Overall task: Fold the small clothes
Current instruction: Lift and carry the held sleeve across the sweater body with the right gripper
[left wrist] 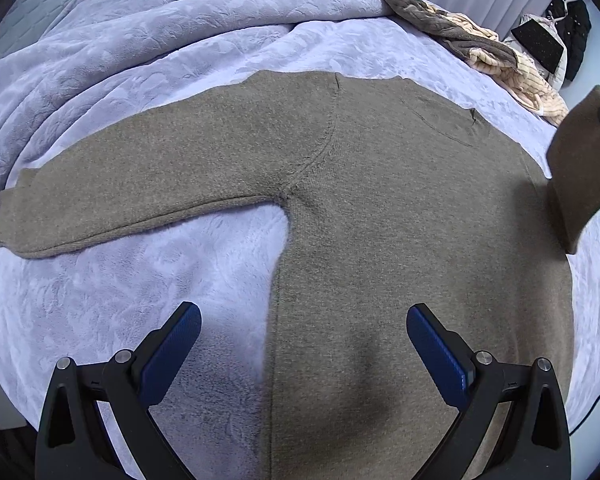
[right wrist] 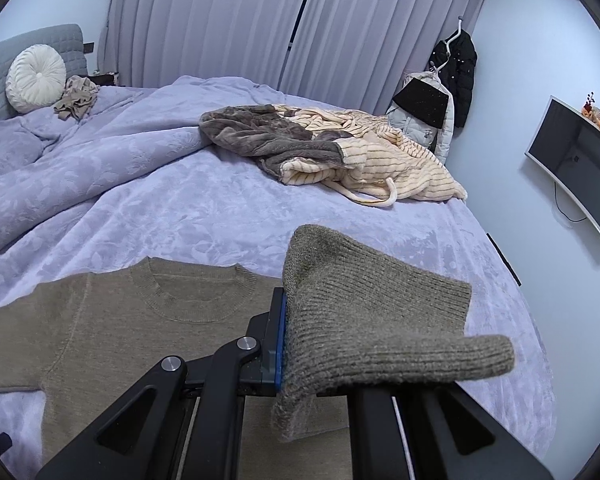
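Observation:
A brown knit sweater (left wrist: pixel 380 200) lies flat on the lavender bedspread (left wrist: pixel 120 280), its left sleeve (left wrist: pixel 120 196) stretched out to the left. My left gripper (left wrist: pixel 304 332) is open and empty, hovering over the sweater's lower body and left side seam. My right gripper (right wrist: pixel 296 344) is shut on the cuff of the sweater's right sleeve (right wrist: pixel 364 312) and holds it lifted above the sweater's body (right wrist: pixel 120 320). The lifted sleeve also shows at the right edge of the left wrist view (left wrist: pixel 580 168). The round neckline (right wrist: pixel 200 284) lies flat.
A heap of striped cream and brown fleece clothes (right wrist: pixel 332 148) lies at the bed's far side. A white round pillow (right wrist: pixel 36 78) and a small crumpled beige garment (right wrist: pixel 78 98) are by the headboard. Coats (right wrist: pixel 452 80) hang in the corner; a wall screen (right wrist: pixel 576 164) is to the right.

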Tool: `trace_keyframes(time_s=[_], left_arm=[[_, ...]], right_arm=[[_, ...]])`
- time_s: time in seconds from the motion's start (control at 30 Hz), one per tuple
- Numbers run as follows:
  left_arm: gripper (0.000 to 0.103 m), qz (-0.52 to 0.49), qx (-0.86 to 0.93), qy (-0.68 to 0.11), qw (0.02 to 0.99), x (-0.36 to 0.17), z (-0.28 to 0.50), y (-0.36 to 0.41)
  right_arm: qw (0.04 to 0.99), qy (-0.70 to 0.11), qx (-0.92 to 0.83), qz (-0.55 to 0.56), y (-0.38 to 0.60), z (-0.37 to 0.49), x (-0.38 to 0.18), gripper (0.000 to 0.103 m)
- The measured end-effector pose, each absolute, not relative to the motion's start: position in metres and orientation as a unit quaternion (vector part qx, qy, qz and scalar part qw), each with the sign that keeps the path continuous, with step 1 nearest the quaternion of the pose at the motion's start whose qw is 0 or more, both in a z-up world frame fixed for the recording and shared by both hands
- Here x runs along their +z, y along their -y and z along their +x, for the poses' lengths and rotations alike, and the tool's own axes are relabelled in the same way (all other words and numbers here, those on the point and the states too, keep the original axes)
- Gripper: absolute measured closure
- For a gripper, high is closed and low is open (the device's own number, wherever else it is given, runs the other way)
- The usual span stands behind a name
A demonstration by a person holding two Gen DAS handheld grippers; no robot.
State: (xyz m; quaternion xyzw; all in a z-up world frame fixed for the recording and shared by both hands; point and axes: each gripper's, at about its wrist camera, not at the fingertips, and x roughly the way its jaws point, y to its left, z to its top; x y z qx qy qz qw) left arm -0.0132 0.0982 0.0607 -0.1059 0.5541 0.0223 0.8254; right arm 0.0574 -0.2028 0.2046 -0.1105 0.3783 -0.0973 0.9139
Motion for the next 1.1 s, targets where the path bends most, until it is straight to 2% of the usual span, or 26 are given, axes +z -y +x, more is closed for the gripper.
trace_keyframes(time_s=[0.33,0.77,1.1], left_arm=[[0.000,-0.109,0.032,-0.555,0.824,0.063,-0.015,-0.114],[0.000,-0.126,0.048,-0.564,0.814,0.051,-0.024,-0.135],[0.000,-0.122,0.050,-0.568,0.813,0.050,-0.025,-0.135]], right_arm=[[0.906,-0.404,-0.057,-0.114,0.156,0.067,0.168,0.093],[0.876,-0.429,-0.045,-0.214,0.095,0.071,0.099,0.093],[0.865,-0.417,-0.047,-0.275,0.078,0.066,0.082,0.093]])
